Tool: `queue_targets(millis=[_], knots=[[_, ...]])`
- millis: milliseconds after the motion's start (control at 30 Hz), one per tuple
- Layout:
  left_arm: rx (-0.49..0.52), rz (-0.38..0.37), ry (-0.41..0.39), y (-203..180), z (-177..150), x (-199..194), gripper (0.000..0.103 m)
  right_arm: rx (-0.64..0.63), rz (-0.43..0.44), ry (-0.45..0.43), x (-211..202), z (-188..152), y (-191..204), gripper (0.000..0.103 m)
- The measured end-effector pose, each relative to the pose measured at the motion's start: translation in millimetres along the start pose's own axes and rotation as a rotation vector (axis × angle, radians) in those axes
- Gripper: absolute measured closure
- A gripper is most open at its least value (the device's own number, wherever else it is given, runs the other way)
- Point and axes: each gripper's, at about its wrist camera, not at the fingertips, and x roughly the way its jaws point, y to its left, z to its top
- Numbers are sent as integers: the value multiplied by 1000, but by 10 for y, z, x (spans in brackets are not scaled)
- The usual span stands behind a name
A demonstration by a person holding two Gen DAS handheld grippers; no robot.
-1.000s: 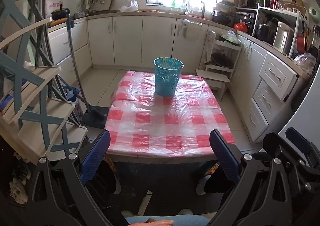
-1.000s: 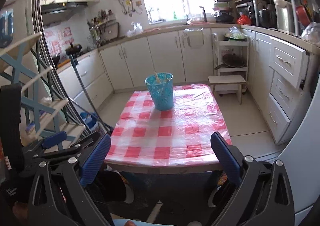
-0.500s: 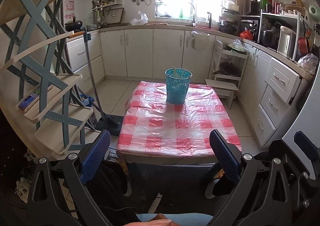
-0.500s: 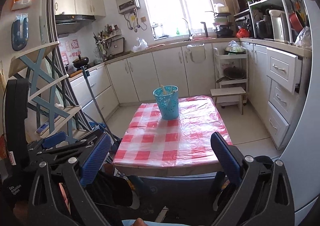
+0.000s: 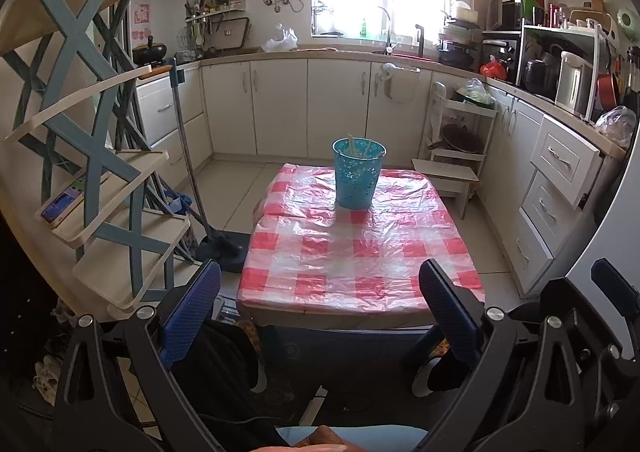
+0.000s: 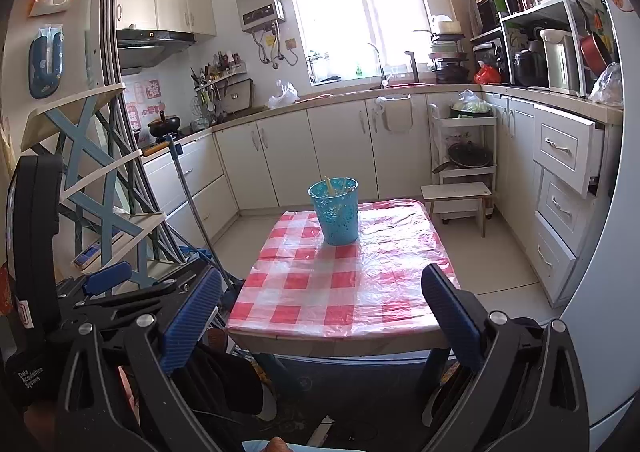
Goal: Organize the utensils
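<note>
Cream kitchen cabinets ring a small table (image 5: 362, 252) covered in red-and-white checked plastic. Toward its far end a blue perforated holder (image 5: 357, 173) stands upright, its mouth facing up. Inside it several pale, slender utensils (image 5: 352, 145) stand on end, long axes near vertical, tips leaning just above the rim. The left gripper (image 5: 319, 310) and the right gripper (image 6: 320, 314) both hang short of the table's near edge, jaws spread wide and holding nothing.
</note>
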Motion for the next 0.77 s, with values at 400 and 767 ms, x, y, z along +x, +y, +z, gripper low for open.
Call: queue_targets(millis=[400,767], knots=[[30,-3,-39,-40,-67,46,8,2,-16,-20,-27,-5,-51,7],[37,-2,-27,-79,-51,161,8,-5,-45,3,80,0,-52,7]])
